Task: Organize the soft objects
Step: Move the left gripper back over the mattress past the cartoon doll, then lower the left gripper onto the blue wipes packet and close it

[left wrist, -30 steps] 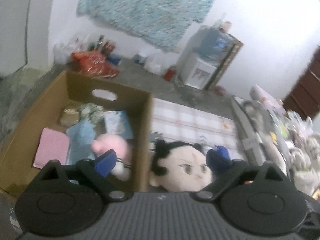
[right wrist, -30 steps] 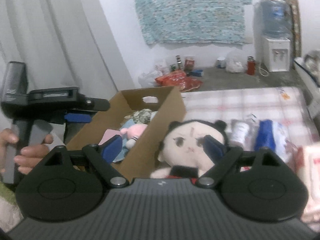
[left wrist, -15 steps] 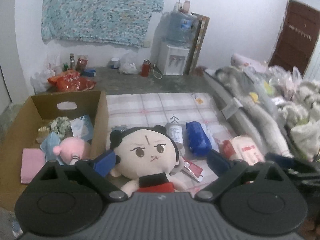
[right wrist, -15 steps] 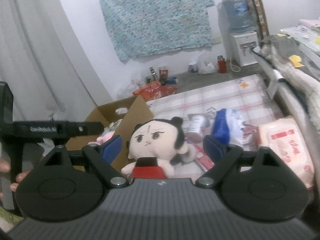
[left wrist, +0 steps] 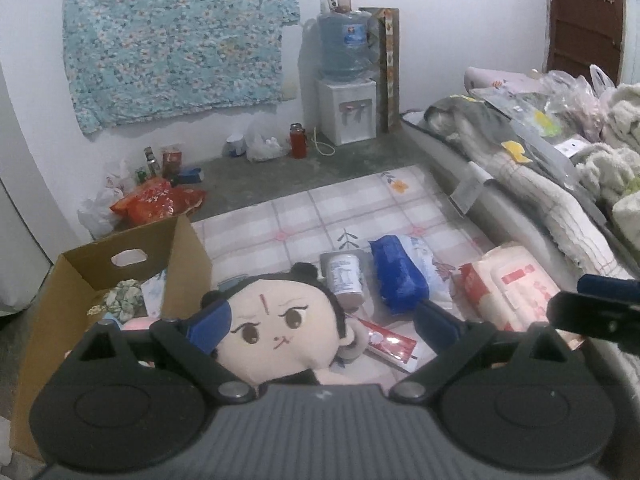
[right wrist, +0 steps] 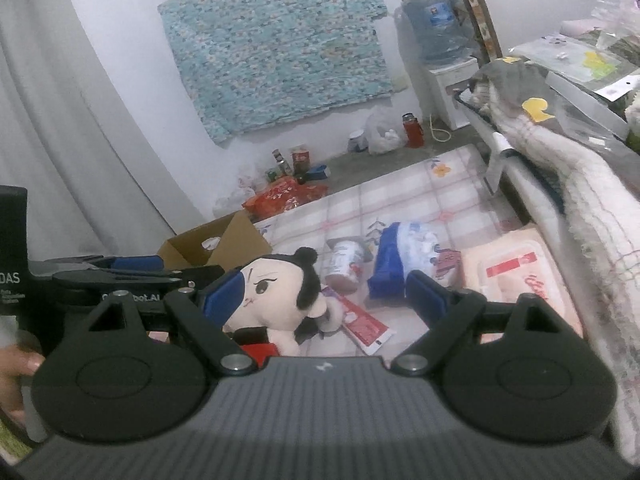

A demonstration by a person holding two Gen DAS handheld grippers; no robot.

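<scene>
A plush doll (left wrist: 280, 332) with black hair and a red outfit lies on the checked mat, right beside the open cardboard box (left wrist: 72, 280). My left gripper (left wrist: 322, 322) hovers open over the doll's head, its pads not pressing it. My right gripper (right wrist: 324, 292) is open too, above the doll (right wrist: 276, 286) and a red-and-white tube (right wrist: 366, 326). A blue soft pack (right wrist: 394, 258), a white pouch (right wrist: 346, 264) and a pink tissue pack (right wrist: 516, 272) lie further along the mat. The box holds a pink plush (left wrist: 136, 325) and patterned cloth (left wrist: 124, 296).
A bed edge piled with blankets and bags (left wrist: 540, 168) runs along the right. A water dispenser (left wrist: 346, 80), bottles and red snack bags (left wrist: 156, 200) stand by the far wall. A curtain (right wrist: 60, 120) hangs on the left, and a hand (right wrist: 16, 364) holds the left tool.
Both views have swung right, away from the box and toward the mat. The box has slid to the left edge, and the doll and packs sit more centrally. Both grippers stay open.
</scene>
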